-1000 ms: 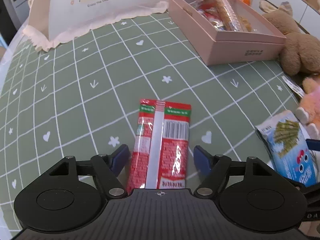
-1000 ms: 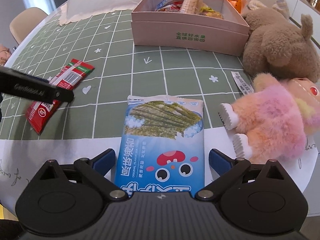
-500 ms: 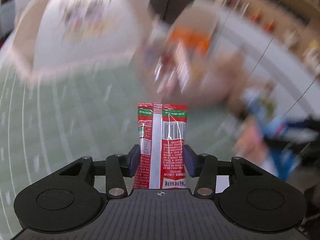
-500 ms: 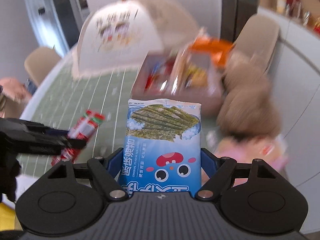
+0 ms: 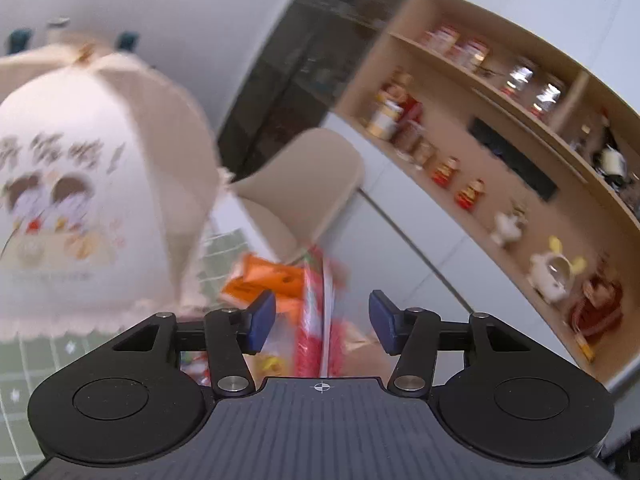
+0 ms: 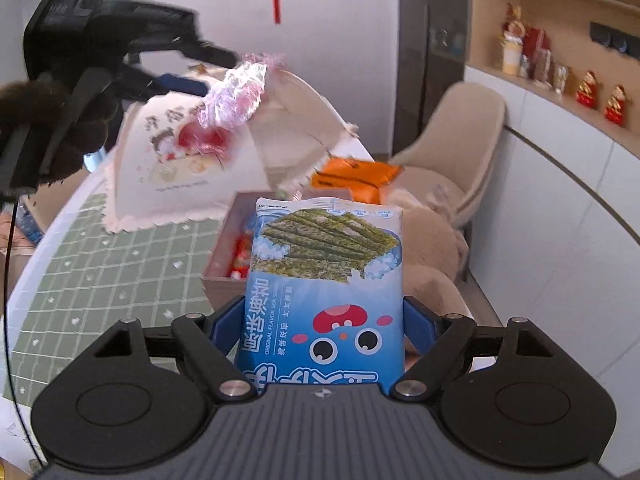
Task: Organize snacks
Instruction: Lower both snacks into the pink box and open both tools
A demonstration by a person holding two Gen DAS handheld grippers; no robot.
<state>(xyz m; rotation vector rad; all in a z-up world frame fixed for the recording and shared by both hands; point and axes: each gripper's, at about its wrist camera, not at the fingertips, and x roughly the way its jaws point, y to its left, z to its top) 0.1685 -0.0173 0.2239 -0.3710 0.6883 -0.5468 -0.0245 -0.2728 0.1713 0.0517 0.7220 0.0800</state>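
left tool (image 5: 322, 316): its jaws have just been opening; the pads stand apart and touch nothing, so you hold nothing on this side.
red snack packet (image 5: 312, 332): blurred, edge-on, loose in the gap at lower centre of the left wrist view. Judge it light, thin and crinkly, with slick film. If you retake it, pinch across the narrow width at mid-length, not the sealed end.
pink box (image 6: 218, 288): sits on the counter (image 6: 100, 280) at centre of the right wrist view, partly hidden behind the bag, with snacks already inside.
seaweed snack bag (image 6: 324, 280): upright at lower centre, clear of the counter. It is probably puffy, light and brittle inside, so squeeze gently.
right tool (image 6: 322, 320): clamped on the bag's two side edges near its lower half; the jaws have just eased open a little, so watch for slip.
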